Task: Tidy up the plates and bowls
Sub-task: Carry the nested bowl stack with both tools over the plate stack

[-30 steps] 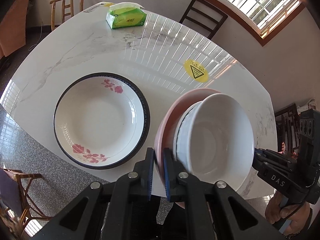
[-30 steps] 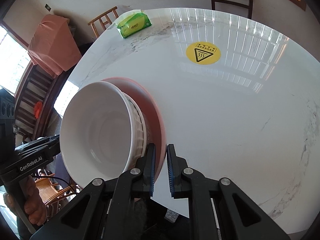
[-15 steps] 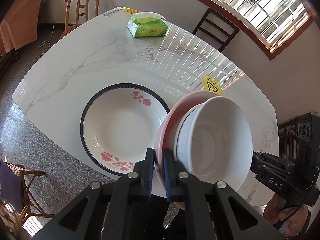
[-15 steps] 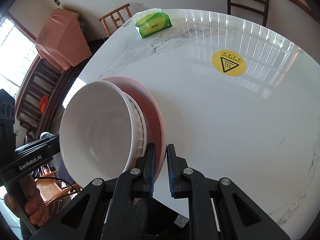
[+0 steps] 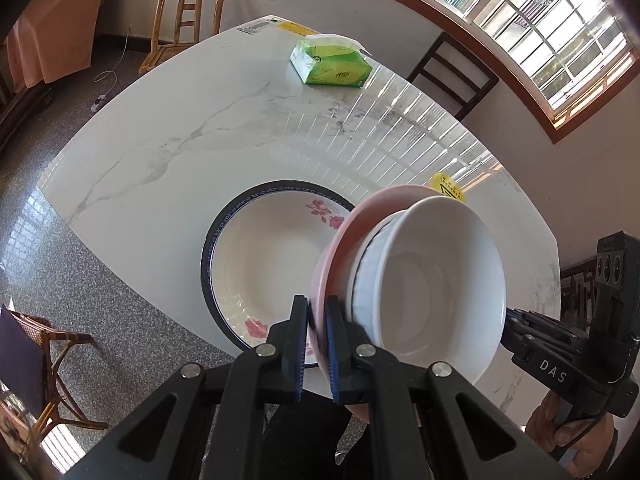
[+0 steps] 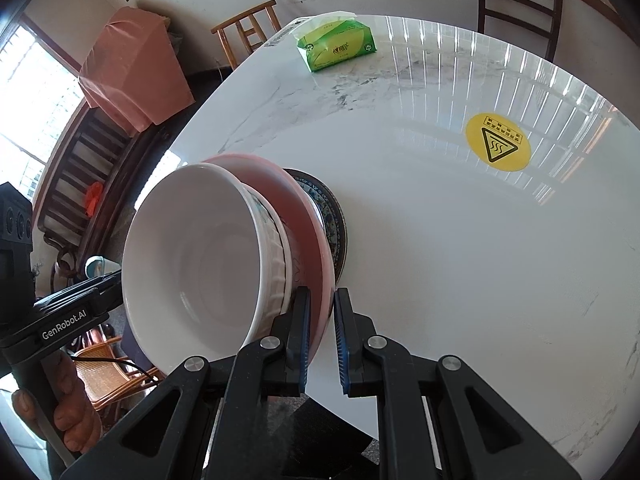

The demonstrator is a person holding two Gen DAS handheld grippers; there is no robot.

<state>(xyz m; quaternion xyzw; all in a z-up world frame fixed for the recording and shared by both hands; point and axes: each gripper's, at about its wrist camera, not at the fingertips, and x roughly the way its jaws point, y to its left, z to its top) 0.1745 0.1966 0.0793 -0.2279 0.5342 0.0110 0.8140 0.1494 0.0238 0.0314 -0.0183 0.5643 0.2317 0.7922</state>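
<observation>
A white bowl (image 5: 432,280) sits on a pink plate (image 5: 340,240), and both are held up off the table. My left gripper (image 5: 316,308) is shut on the plate's near-left rim. My right gripper (image 6: 322,300) is shut on the opposite rim and also shows as a black tool (image 5: 516,320) at the bowl's right. The bowl (image 6: 200,248) and the pink plate (image 6: 296,216) fill the left of the right wrist view, where the left gripper (image 6: 116,280) reaches in. A deep floral plate with a dark rim (image 5: 264,264) lies on the table, partly under the stack; only its rim (image 6: 332,216) shows past the pink plate.
The white marble table (image 5: 180,140) carries a green tissue pack (image 5: 330,66) at its far side and a yellow warning sticker (image 6: 498,142) on the right. A wooden chair (image 5: 184,20) and a dark chair (image 5: 452,76) stand behind it. A wicker chair (image 5: 40,360) is at the near left.
Both grippers have carried the pink plate and bowl sideways toward the floral plate. The stack now overlaps the floral plate's right edge. Both grips are unchanged.
</observation>
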